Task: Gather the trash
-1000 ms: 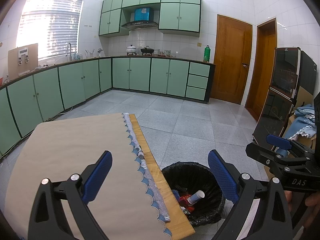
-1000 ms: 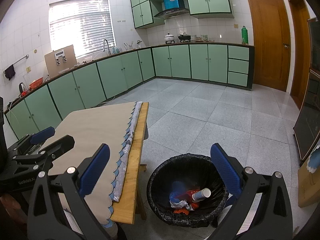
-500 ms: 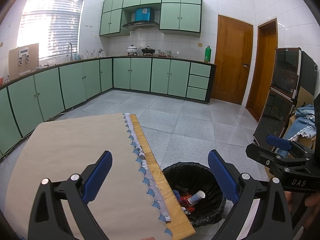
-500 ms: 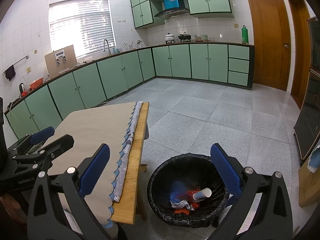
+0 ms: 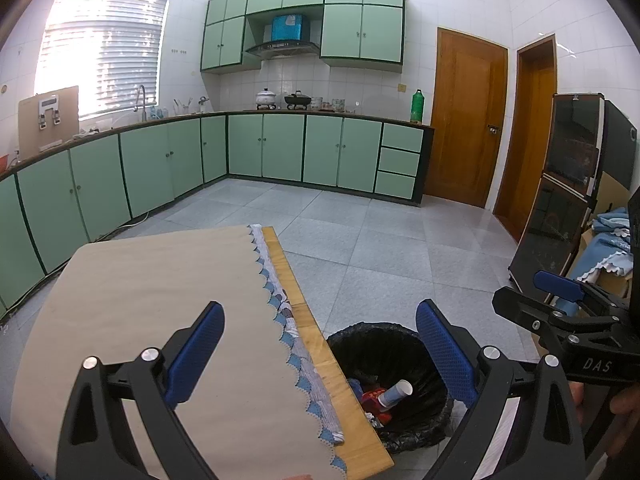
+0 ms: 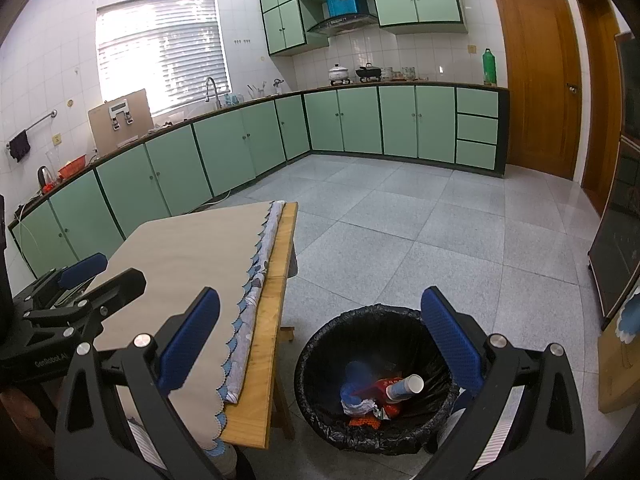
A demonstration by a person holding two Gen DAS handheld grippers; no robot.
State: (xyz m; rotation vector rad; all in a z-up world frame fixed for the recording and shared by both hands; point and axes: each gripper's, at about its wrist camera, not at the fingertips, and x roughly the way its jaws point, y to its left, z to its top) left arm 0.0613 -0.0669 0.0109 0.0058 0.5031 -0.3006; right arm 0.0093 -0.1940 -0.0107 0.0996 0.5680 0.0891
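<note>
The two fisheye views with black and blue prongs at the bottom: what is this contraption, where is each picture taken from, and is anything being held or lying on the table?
There is no robot here. A person carries a hand-held clamp tool in each hand, and a camera on each looks forward along its jaws. The left gripper fills the bottom of its own view; the right gripper does the same in the other. Each also shows at the edge of the other's picture. Both stand wide open and hold nothing. The wooden table carries only a beige tablecloth with a blue scalloped edge. Beside it on the floor stands a black-lined trash bin already holding a paper cup and crumpled wrappers.
</note>
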